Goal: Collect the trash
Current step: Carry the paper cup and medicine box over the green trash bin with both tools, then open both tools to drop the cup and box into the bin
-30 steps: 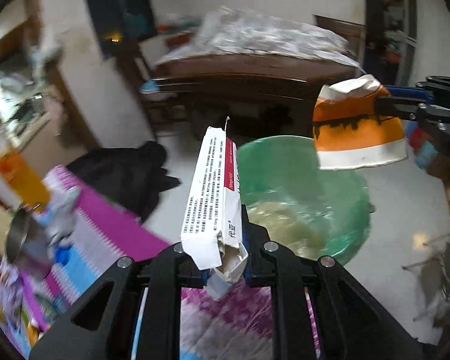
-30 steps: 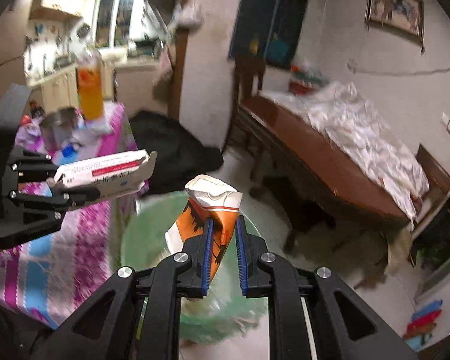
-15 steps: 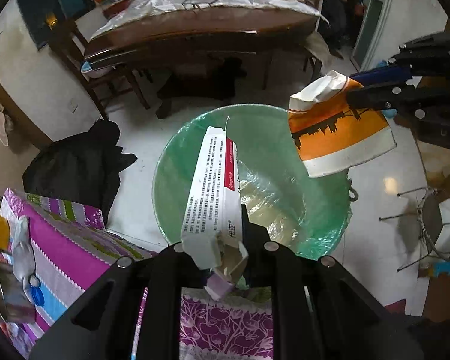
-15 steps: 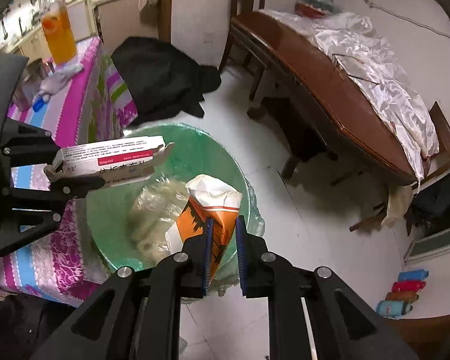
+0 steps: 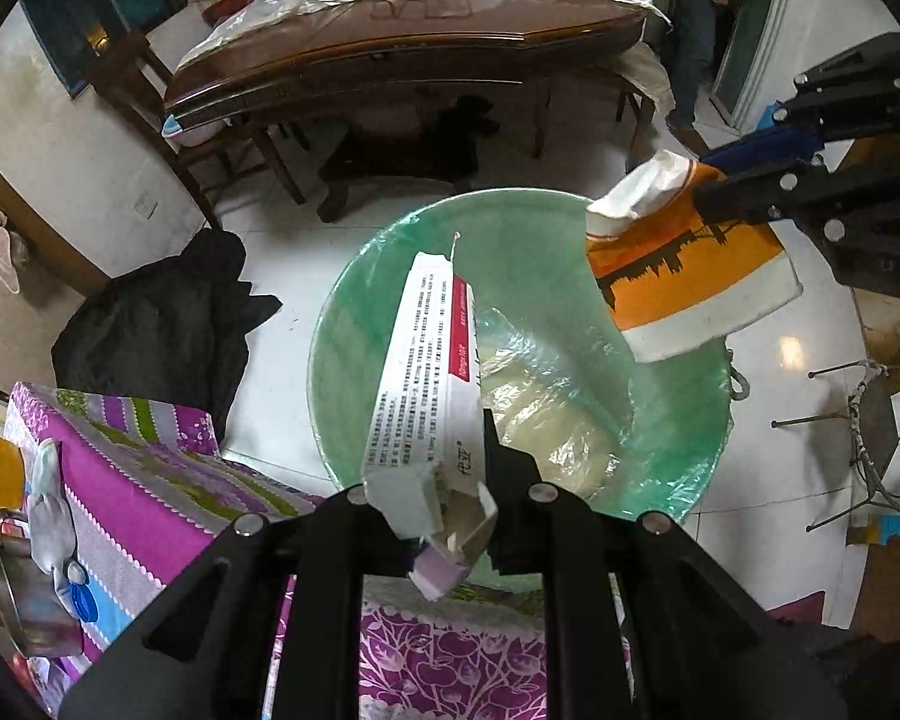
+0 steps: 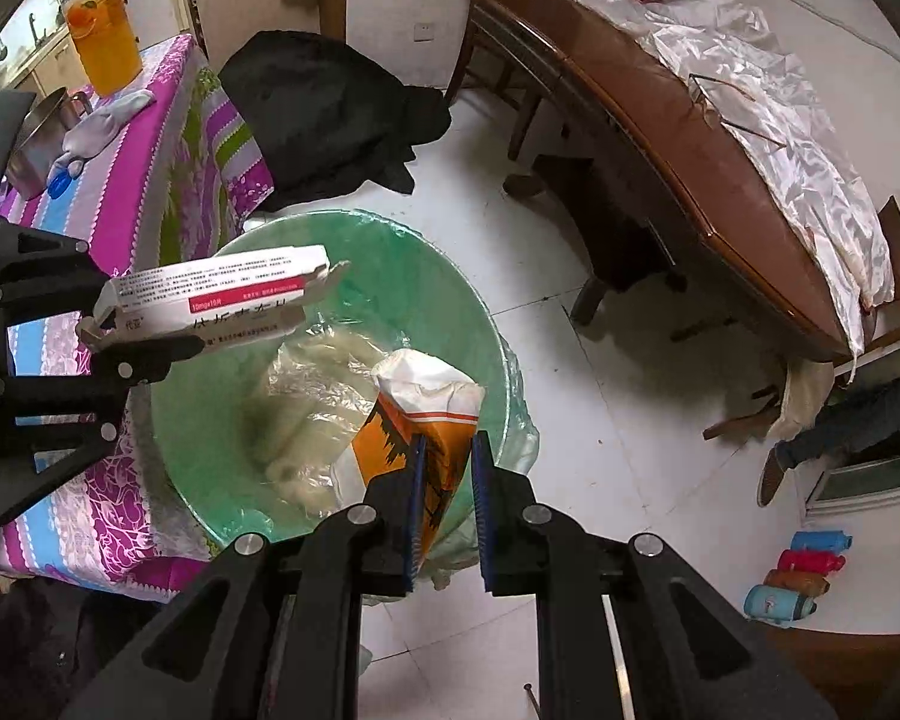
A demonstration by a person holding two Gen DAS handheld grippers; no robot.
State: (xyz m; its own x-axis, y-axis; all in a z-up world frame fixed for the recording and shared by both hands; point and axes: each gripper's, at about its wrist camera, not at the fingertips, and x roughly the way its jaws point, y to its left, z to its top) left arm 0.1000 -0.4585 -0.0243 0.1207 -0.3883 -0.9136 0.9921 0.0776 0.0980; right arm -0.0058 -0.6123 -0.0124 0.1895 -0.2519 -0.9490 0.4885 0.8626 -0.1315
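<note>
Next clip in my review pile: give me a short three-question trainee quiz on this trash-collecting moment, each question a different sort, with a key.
1. True or false: the left gripper is empty.
2. Multiple choice: the crushed orange cup in the right gripper hangs over A) the purple tablecloth, B) the green-lined bin, C) the wooden table.
3. Fill in: the bin's liner bag is ____ in colour.

Key: 1 false, its fingers clamp a white medicine box; 2 B; 3 green.

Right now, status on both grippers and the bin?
Left gripper shut on white box. Right gripper shut on crushed orange cup. Both over green-lined bin; nothing in the way.
</note>
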